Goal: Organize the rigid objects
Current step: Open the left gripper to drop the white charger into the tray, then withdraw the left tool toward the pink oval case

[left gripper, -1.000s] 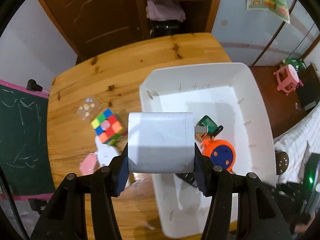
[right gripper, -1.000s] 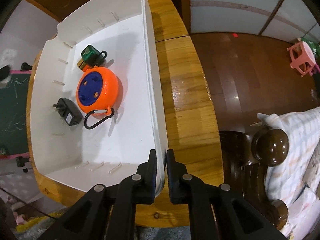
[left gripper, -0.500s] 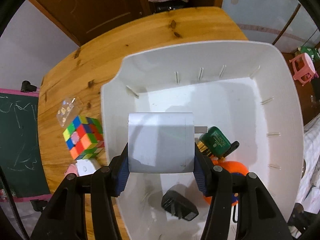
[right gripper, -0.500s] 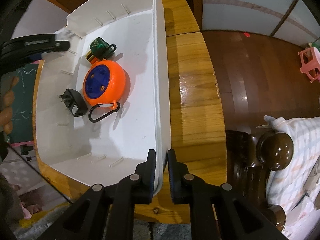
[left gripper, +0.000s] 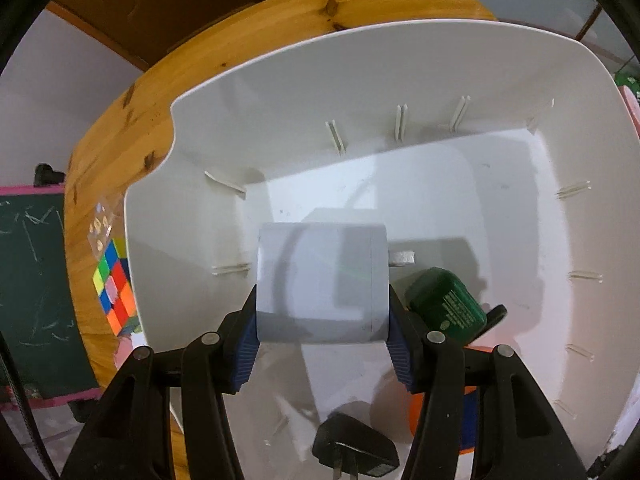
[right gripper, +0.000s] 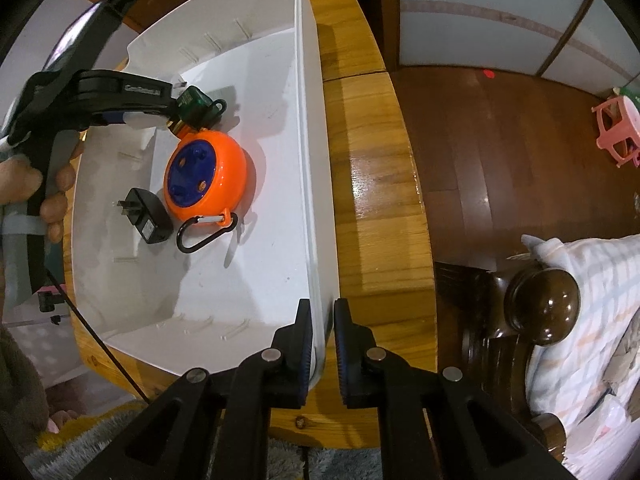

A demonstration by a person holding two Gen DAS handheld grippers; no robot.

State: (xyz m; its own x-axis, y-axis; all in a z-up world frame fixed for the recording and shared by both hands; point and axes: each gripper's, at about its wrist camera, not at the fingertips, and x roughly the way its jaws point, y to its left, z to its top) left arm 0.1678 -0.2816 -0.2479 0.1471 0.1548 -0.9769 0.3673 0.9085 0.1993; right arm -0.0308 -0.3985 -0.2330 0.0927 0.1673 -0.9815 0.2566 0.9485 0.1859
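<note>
Sorting partly done, white bin (left gripper: 460,52) filling up.
Left gripper (left gripper: 322,336), jaws easing apart, holds a white charger block (left gripper: 320,276) low inside it beside the green case (left gripper: 444,304), orange reel (right gripper: 208,176) and black adapter (right gripper: 146,220); outside, the colour cube (left gripper: 114,288) waits. Right gripper (right gripper: 322,344) pinches the bin's wall.

Beyond your round wooden table (right gripper: 380,184) you have a dark polished wood floor (right gripper: 500,152), a small pink plastic stool (right gripper: 618,128), a green chalkboard (left gripper: 32,280) and a checked cloth (right gripper: 592,300).
</note>
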